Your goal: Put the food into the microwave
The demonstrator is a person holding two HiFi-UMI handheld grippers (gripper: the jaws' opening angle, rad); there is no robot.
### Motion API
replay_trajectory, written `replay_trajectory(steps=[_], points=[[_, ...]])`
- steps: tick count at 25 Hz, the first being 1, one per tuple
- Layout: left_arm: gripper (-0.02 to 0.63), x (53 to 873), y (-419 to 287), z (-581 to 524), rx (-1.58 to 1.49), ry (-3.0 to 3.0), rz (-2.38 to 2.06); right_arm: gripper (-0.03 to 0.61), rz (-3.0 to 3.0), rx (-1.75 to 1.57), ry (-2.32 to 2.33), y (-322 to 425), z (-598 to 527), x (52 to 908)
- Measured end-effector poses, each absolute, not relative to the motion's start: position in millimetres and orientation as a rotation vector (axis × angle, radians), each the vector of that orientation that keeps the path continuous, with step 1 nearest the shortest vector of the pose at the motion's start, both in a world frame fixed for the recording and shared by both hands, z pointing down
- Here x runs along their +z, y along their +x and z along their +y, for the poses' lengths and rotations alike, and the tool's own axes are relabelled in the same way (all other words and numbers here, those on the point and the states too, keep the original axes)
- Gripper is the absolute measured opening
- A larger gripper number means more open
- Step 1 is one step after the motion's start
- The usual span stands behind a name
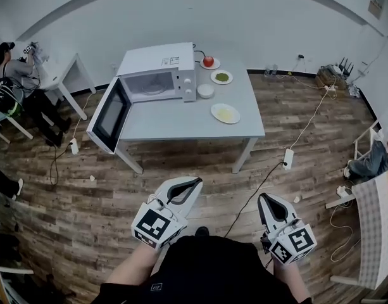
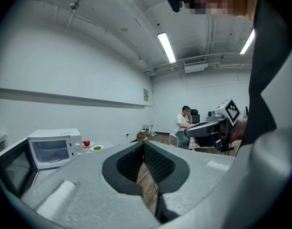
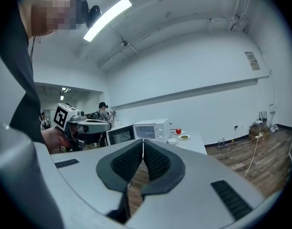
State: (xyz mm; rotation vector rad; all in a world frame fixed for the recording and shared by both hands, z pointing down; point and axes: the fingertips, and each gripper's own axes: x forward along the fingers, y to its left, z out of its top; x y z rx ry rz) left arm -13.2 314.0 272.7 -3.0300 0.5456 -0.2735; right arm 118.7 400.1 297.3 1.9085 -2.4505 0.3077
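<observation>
A white microwave (image 1: pixel 159 75) stands on the grey table (image 1: pixel 181 122) with its door (image 1: pixel 110 114) swung open to the left. To its right are a red fruit on a plate (image 1: pixel 209 61), a plate of green food (image 1: pixel 221 77), a white bowl (image 1: pixel 206 90) and a plate of pale yellow food (image 1: pixel 225 113). My left gripper (image 1: pixel 197 181) and right gripper (image 1: pixel 264 197) are over the wood floor, well short of the table, both shut and empty. The left gripper view shows the microwave (image 2: pixel 53 147) at far left. In the right gripper view the microwave (image 3: pixel 150 129) is straight ahead.
A person sits at a white desk (image 1: pixel 67 71) at back left. Power strips (image 1: pixel 287 159) and cables lie on the floor in front of and right of the table. A chair (image 1: pixel 377 233) and a seated person's legs (image 1: pixel 368 163) are at the right.
</observation>
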Motion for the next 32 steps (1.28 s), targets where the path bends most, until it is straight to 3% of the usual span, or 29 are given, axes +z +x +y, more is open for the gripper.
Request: replay_trajectory(steps=[13,32], points=[[0.008,302.1,11.5,203.9,-0.369,-3.09,0.596,0.015,-2.454,0.43,1.816,142.2,283.9,324.4],[0.008,314.9,160.6,35.8,-0.496,-3.077,0.789,0.015,-2.6,0.473,1.573,275.8,103.7,340.6]])
